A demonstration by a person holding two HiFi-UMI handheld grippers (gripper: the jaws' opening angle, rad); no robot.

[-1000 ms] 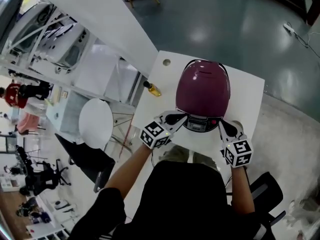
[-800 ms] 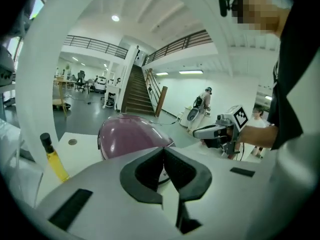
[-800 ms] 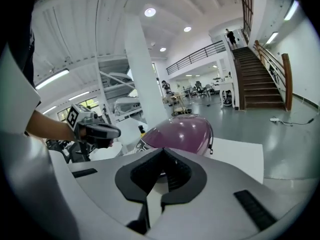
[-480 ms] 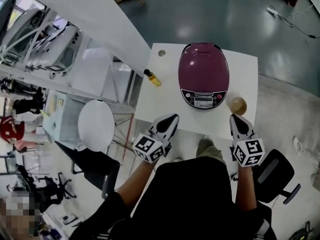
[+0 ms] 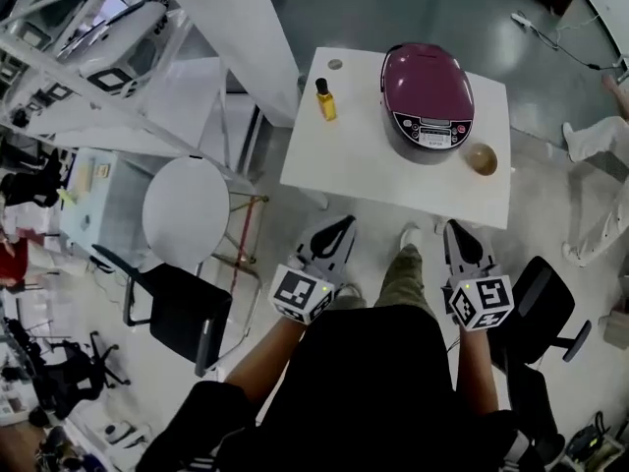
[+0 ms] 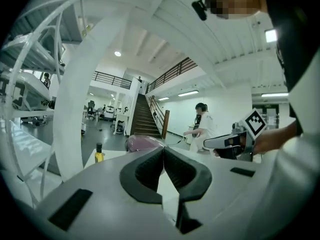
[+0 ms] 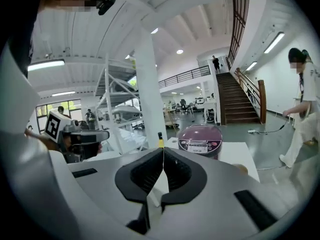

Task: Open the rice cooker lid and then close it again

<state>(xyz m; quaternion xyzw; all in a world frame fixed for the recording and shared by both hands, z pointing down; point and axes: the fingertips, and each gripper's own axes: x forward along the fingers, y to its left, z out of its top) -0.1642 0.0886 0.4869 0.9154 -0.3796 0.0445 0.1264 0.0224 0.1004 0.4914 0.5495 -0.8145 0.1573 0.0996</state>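
The maroon rice cooker (image 5: 428,91) stands on the white table (image 5: 373,170) with its lid down and its control panel facing me. It also shows in the left gripper view as the cooker (image 6: 142,143) and in the right gripper view as the cooker (image 7: 200,139). My left gripper (image 5: 339,229) and right gripper (image 5: 457,232) hover over the floor, short of the table's near edge and well away from the cooker. Both are shut with nothing in them: left gripper (image 6: 163,149), right gripper (image 7: 163,151).
A yellow bottle (image 5: 324,101) stands left of the cooker and a small brown bowl (image 5: 482,158) at its right front. A round white stool (image 5: 187,214) and a black chair (image 5: 182,308) are on the left, another black chair (image 5: 536,308) on the right. A person (image 5: 600,136) stands beyond the table.
Both grippers have drawn back from the cooker's front, off the table and out over the floor. The table and cooker now lie farther off in the head view.
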